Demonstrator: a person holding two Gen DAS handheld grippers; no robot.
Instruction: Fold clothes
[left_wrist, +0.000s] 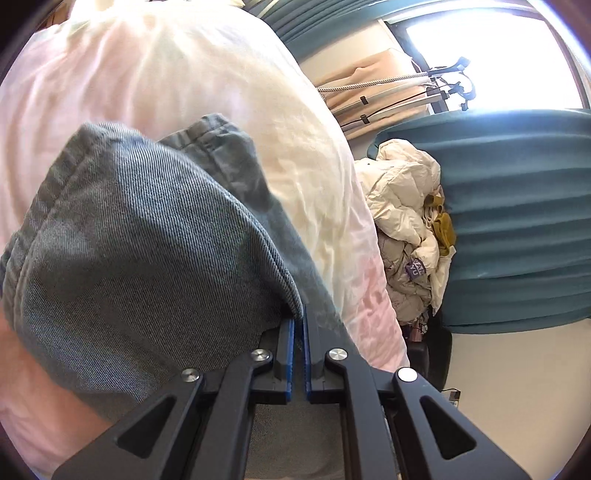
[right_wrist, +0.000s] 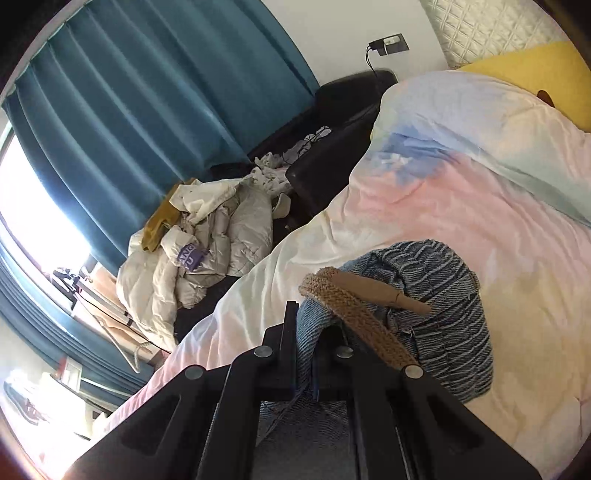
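Denim garment (left_wrist: 140, 236) hanging bunched over bed (left_wrist: 184, 74), clamped by both left fingers (left_wrist: 298, 325) and right fingers (right_wrist: 314, 332).

Harsh window (left_wrist: 491, 55) glare, washed highlights, fisheye edges dark.

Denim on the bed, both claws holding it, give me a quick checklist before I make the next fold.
1. Left claw shut on the denim garment: ok.
2. Right claw shut on denim: ok.
3. Woven belt clear of the right claw: not ok, it drapes over it.
4. Bed cover clear where the fold lands: ok.
5. Garment flat, unbunched: not ok.
6. Both grips on matching corners: cannot tell.
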